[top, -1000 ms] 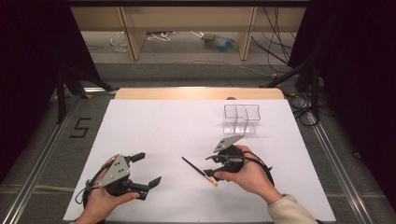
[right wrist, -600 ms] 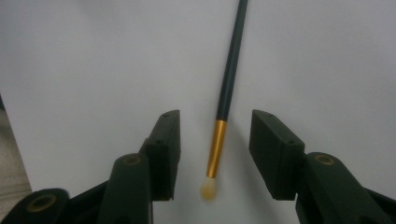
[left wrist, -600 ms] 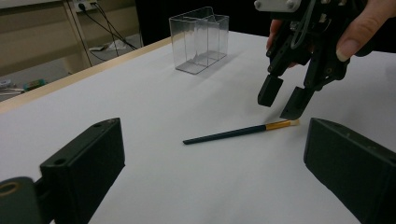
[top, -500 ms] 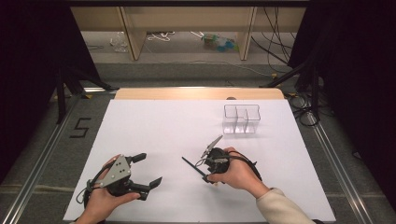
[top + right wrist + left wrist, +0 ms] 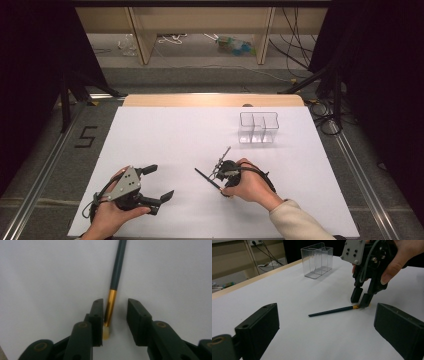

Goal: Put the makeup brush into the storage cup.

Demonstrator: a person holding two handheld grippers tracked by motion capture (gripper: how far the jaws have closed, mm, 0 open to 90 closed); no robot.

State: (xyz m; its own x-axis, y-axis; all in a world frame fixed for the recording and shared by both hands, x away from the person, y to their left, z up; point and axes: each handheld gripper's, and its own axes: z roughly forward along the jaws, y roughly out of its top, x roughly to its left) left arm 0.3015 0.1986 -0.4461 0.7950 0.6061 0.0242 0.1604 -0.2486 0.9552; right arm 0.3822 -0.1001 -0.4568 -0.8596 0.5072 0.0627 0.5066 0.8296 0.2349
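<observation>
The white-topped bench fills the middle of the high view, with a clear divided container upper right of centre and the left gripper resting open and empty at lower left. Just right of centre, the right gripper points down with its fingers apart astride a dark pencil, not yet clamped. The pencil lies flat, long axis diagonal, tip toward upper left and gold ferrule under the gripper; closing this near the end, one finger touching already, could pivot or squirt it free.
</observation>
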